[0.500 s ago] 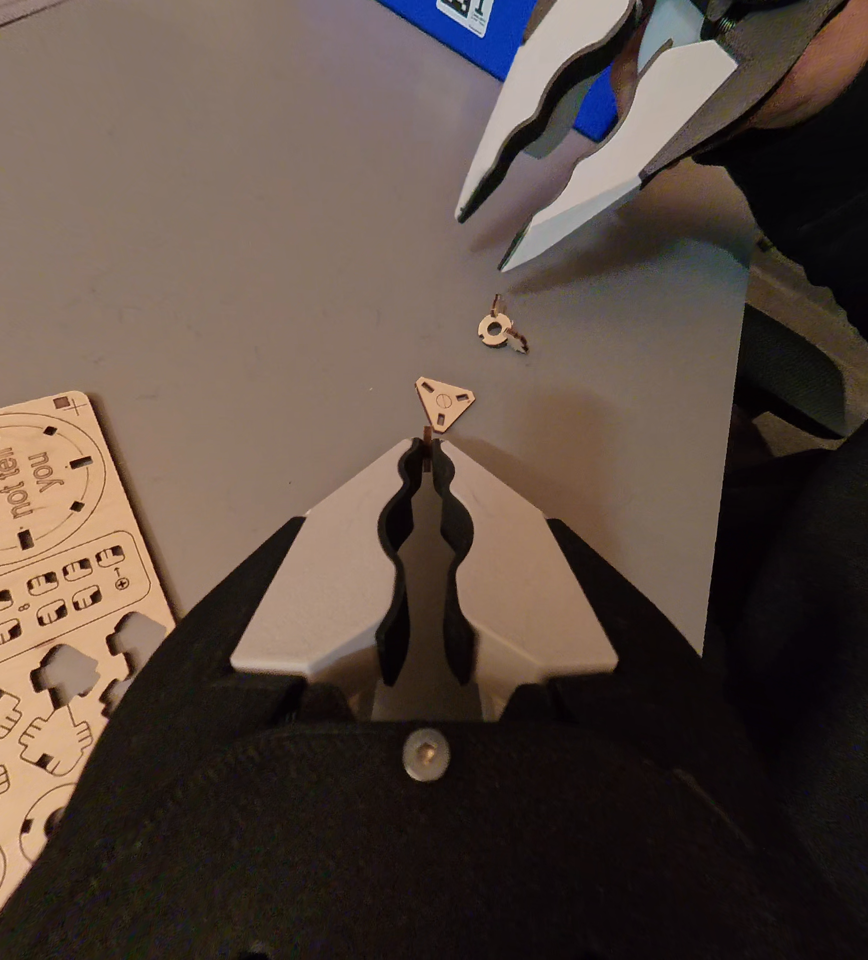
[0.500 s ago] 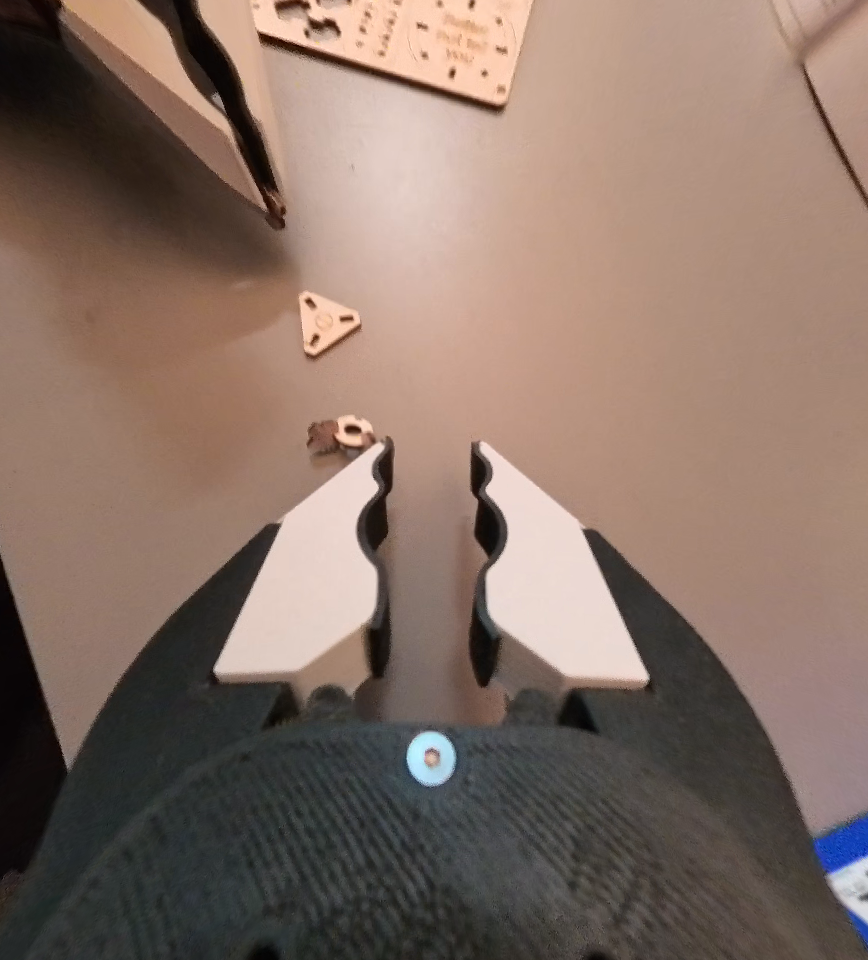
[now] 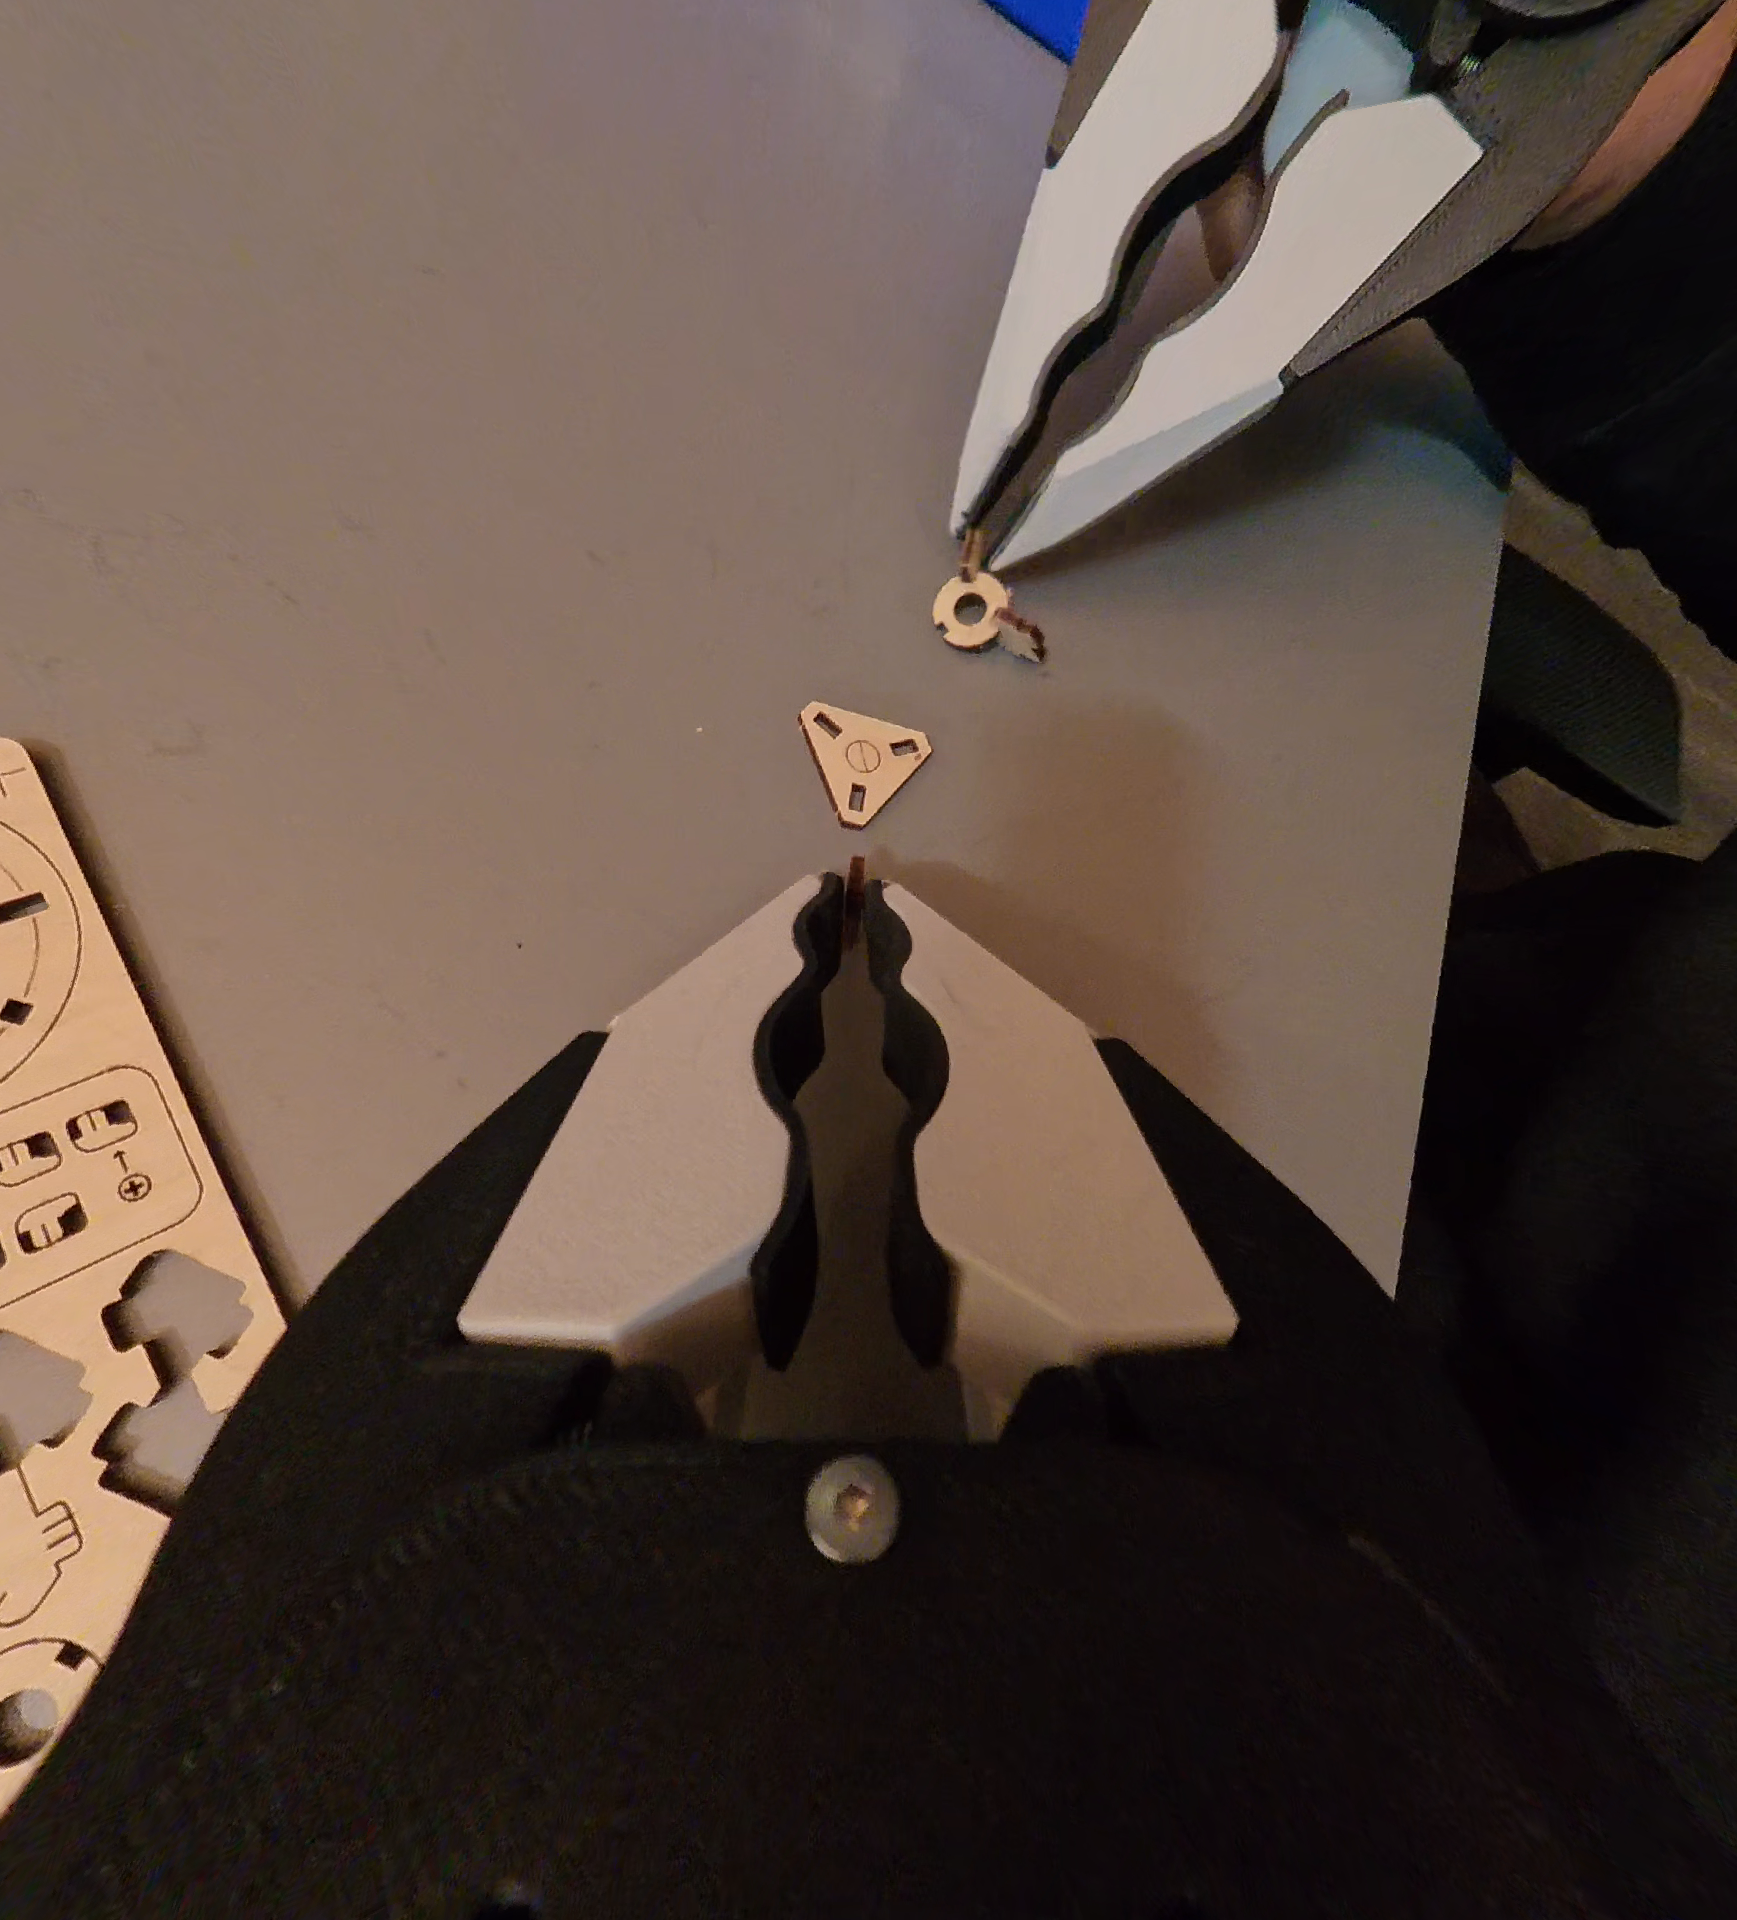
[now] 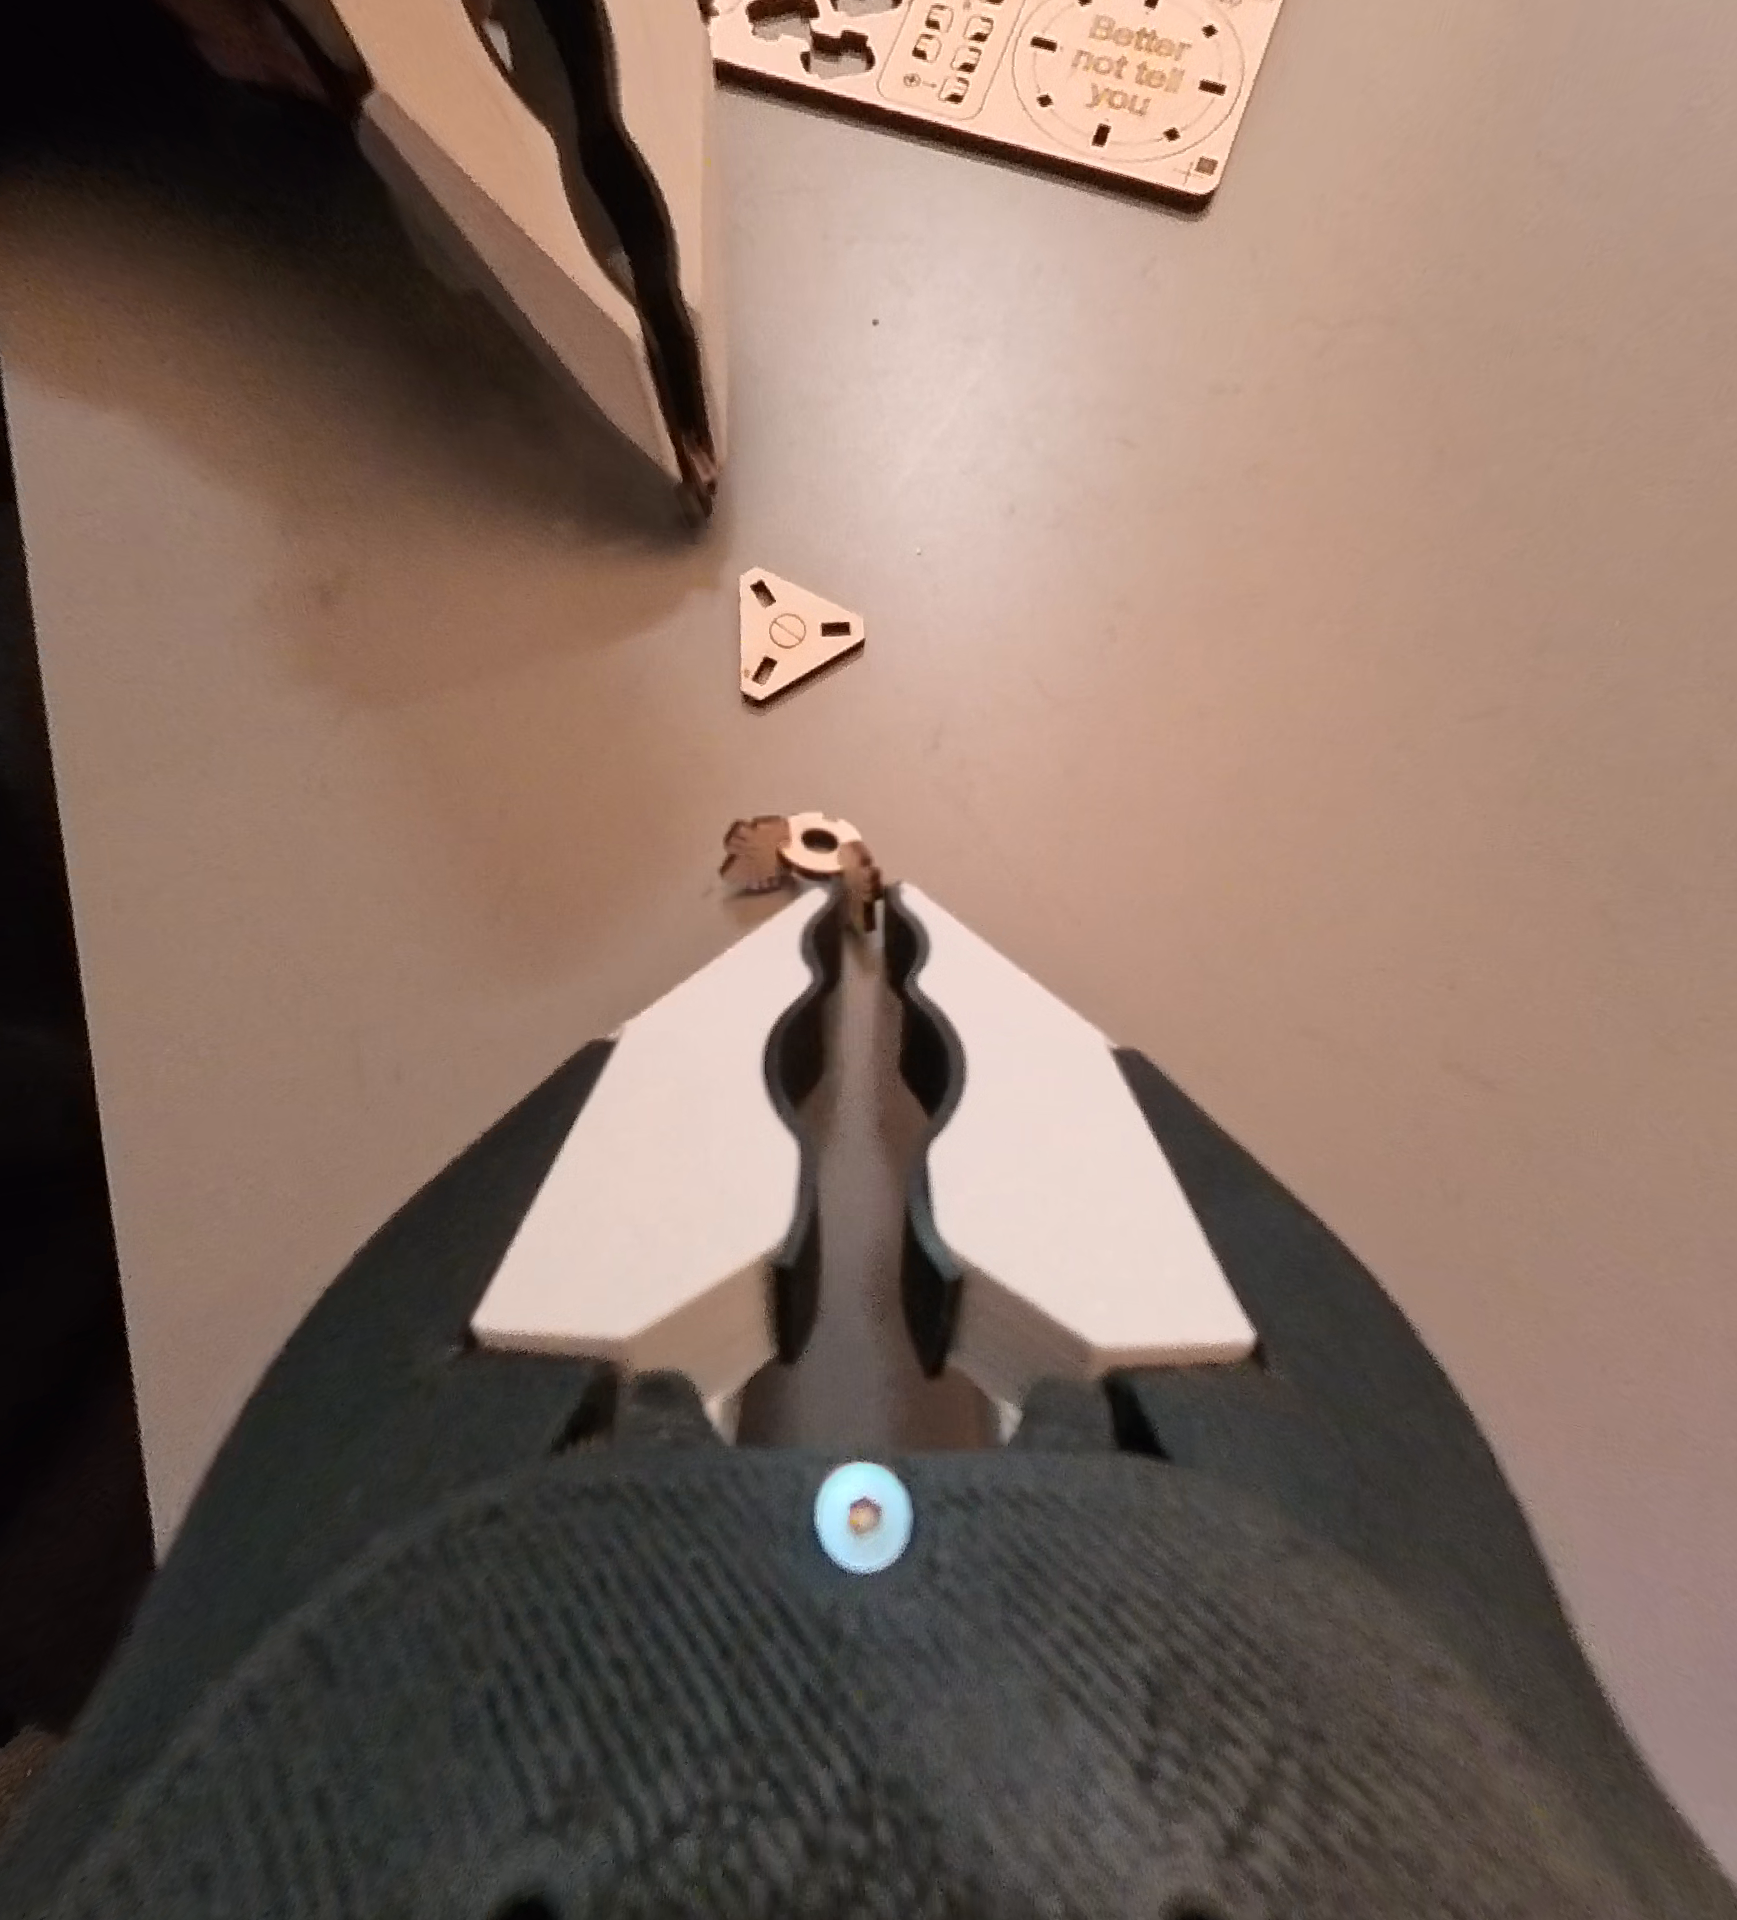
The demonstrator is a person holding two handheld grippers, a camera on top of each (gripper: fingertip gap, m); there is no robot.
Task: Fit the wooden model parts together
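1. The laser-cut plywood sheet (image 3: 64, 1299) bears engraved writing inside a scored circle, along with small plus and arrow marks; several shaped holes show the table through it.
2. The table (image 3: 428, 416) is smooth, matte grey. All the loose parts are thin pale plywood with dark burnt edges.
3. The left gripper (image 3: 851, 883) has white, faceted fingers with wavy black pads, closed on a thin wooden piece (image 3: 853, 878) held edge-on, just near of the triangular plate (image 3: 862, 764).
4. The triangular plate lies flat, with three slots and an engraved circle, between the two grippers.
5. The right gripper (image 4: 856, 902) is pinched on one upright tab of the small ring assembly (image 4: 812, 847), which rests on the table.
6. The left wrist view alone shows a blue object (image 3: 1040, 31) at the far edge; the right wrist view alone shows the assembly's leaf-shaped tab (image 4: 752, 857) side-on.
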